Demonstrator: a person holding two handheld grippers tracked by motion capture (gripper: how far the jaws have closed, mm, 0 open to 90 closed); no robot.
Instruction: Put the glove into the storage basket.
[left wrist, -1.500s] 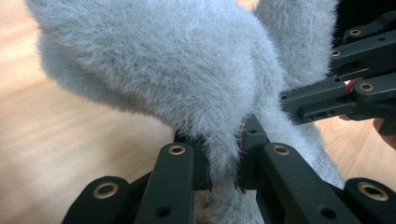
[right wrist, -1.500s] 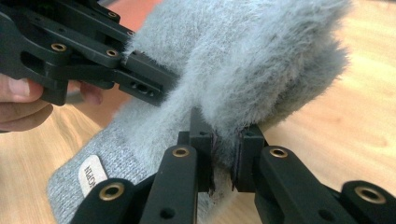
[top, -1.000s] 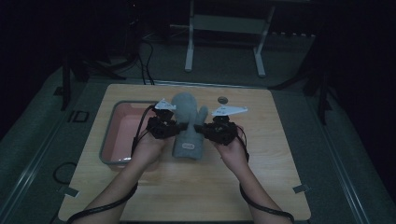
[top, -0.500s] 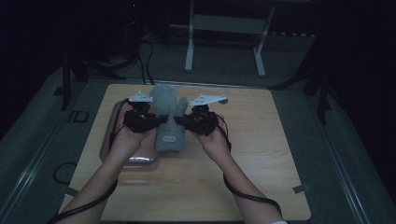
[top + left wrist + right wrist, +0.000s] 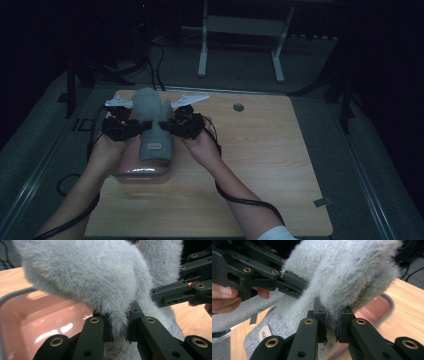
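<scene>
Both grippers, left gripper (image 5: 134, 125) and right gripper (image 5: 170, 123), pinch the fuzzy grey mitten (image 5: 152, 125); lower it evenly, centred over the pink rectangular tray (image 5: 142, 174) at the counter's (image 5: 260, 165) left

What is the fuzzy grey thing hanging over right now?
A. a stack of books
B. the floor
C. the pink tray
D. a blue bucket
C: in the high view the fuzzy grey mitt, pinched on each side by the left tongs and the right tongs, hangs above the pink tray, and the left gripper view shows the tray's pink inside right under the fur.
</scene>
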